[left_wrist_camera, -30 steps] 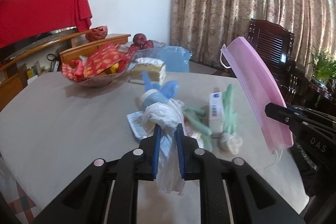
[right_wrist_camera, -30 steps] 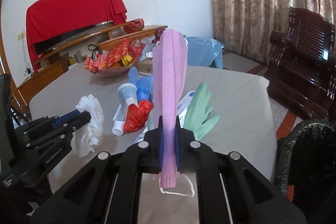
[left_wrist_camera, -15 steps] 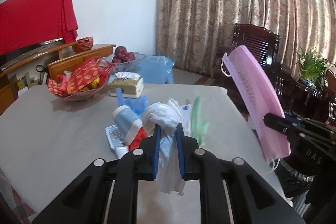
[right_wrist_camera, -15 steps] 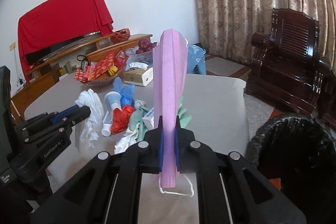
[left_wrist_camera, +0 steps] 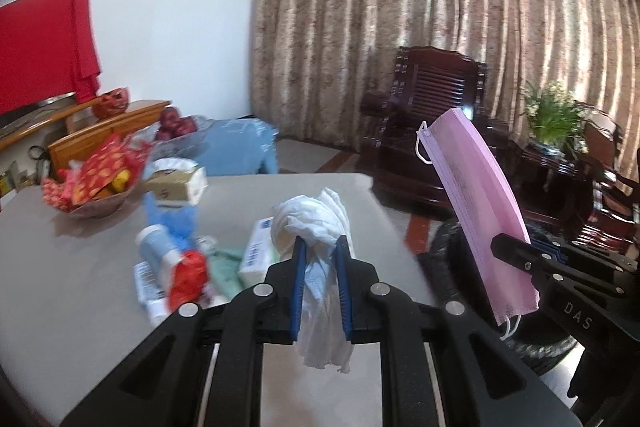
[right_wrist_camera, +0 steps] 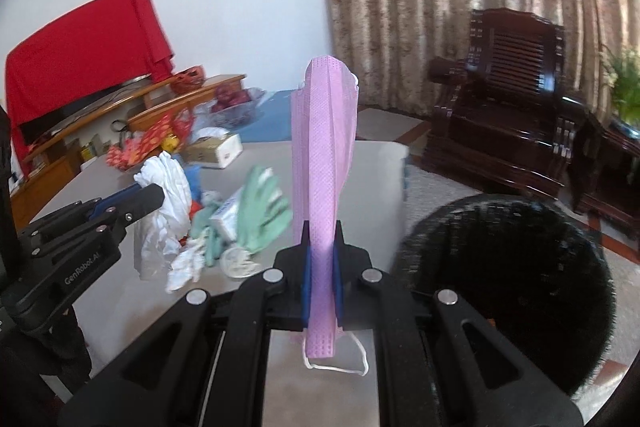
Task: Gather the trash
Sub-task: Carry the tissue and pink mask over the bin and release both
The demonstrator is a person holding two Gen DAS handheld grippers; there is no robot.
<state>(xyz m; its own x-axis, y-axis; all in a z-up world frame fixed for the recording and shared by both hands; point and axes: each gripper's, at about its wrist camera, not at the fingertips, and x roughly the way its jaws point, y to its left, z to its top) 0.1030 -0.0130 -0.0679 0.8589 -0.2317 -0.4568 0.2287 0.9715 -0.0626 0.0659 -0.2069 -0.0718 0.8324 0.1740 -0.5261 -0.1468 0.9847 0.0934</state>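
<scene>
Both wrist views look forward, close over the table (left_wrist_camera: pixel 80 291), sharing its somewhat blurred clutter.

A grey table (left_wrist_camera: pixel 72 291) fills the near ground. At its far left a bowl (left_wrist_camera: pixel 94 207) holds red patterned packets, with a tissue box (left_wrist_camera: pixel 178 185) just beside it. Behind them a glass bowl of red fruit (left_wrist_camera: pixel 176 121) sits near a blue chair (left_wrist_camera: pixel 240 147). A red cloth (left_wrist_camera: pixel 44 47) drapes above a wooden sideboard (right_wrist_camera: pixel 188 99). Patterned curtains (left_wrist_camera: pixel 400 7) cover the far wall, with a dark wooden armchair (right_wrist_camera: pixel 508 99) before them and a green plant (left_wrist_camera: pixel 554 115) to its right.
</scene>
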